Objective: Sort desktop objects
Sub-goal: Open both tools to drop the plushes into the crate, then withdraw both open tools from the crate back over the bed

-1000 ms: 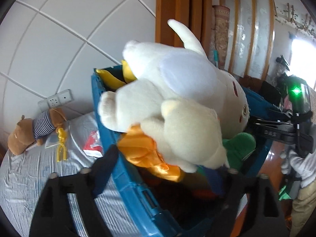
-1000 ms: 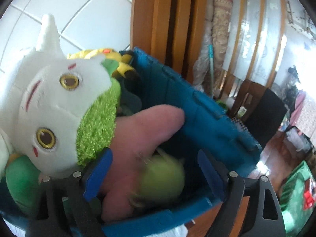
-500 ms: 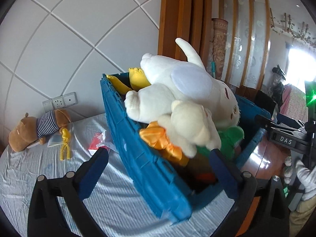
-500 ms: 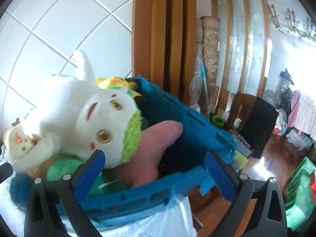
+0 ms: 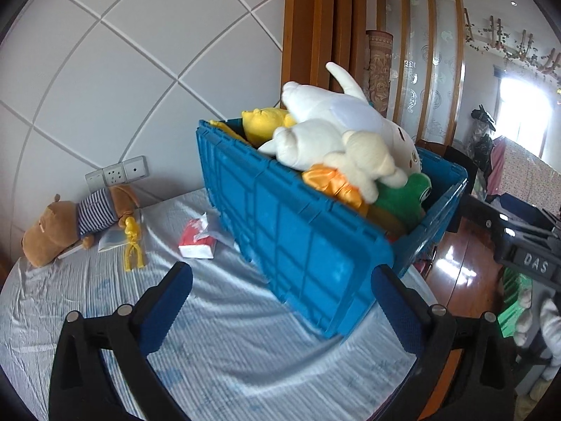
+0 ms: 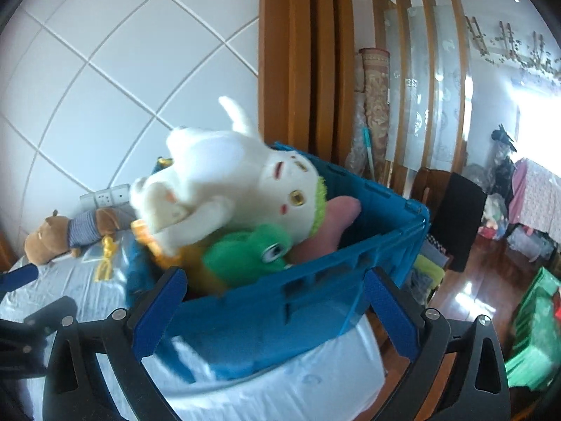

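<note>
Nearest the cameras, the left gripper [image 5: 282, 301] and the right gripper [image 6: 273, 307] both have their jaws spread wide with nothing between them. Just beyond, the blue crate [image 5: 301, 231] stands on the cloth-covered table [image 5: 245, 358], heaped above its rim: a white plush [image 5: 336, 129] lies on top, with green, orange and yellow toys under it. Sorting appears largely done. Judged remaining, farther back on the table: a red-and-white packet [image 5: 196, 242], a yellow clip toy [image 5: 132, 245] and a brown striped plush [image 5: 73, 217] lying against the wall.
</note>
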A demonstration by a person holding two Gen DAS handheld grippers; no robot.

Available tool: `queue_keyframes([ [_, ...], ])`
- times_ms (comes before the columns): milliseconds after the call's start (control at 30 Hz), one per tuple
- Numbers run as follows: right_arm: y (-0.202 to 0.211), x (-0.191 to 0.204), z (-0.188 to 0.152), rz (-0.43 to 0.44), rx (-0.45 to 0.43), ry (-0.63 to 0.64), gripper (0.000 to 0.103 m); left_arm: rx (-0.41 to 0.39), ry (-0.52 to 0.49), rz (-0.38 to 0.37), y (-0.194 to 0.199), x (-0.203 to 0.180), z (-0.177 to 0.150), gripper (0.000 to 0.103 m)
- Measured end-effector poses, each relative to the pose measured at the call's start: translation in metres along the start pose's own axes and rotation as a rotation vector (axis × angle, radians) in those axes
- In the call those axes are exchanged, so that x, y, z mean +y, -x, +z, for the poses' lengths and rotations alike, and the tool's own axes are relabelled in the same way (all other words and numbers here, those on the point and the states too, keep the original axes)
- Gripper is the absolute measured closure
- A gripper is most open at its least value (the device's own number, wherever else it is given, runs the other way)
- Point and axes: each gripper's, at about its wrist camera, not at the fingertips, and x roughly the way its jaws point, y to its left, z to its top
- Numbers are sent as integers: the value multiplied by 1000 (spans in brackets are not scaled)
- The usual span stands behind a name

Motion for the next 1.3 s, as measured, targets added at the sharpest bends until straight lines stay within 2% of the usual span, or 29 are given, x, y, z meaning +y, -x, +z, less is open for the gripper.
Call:
queue_keyframes([
  [367,14,75,-36,52,30,20,0,35,23,28,17,51,-28,0],
  [600,2,122,-39,142,29,79,0,57,106,104,7,96,-37,0],
  [733,-24,156,-37,229,36,144,0,76,165,186,-6,126,-37,0],
  [867,-63,190,-35,332,56,196,0,126,220,299,-25,157,-35,0],
  [933,-77,209,-35,304,11,249,0,139,244,339,-33,172,-36,0],
  [1000,-91,222,-34,369,19,247,0,161,263,367,-41,187,-40,0],
  [1100,-115,246,-38,452,72,261,0,195,317,411,-54,213,-47,0],
  [1200,-136,270,-46,485,120,298,0,221,335,448,-64,238,-50,0],
  [1300,-159,288,-54,518,177,273,0,239,338,466,-76,264,-50,0],
])
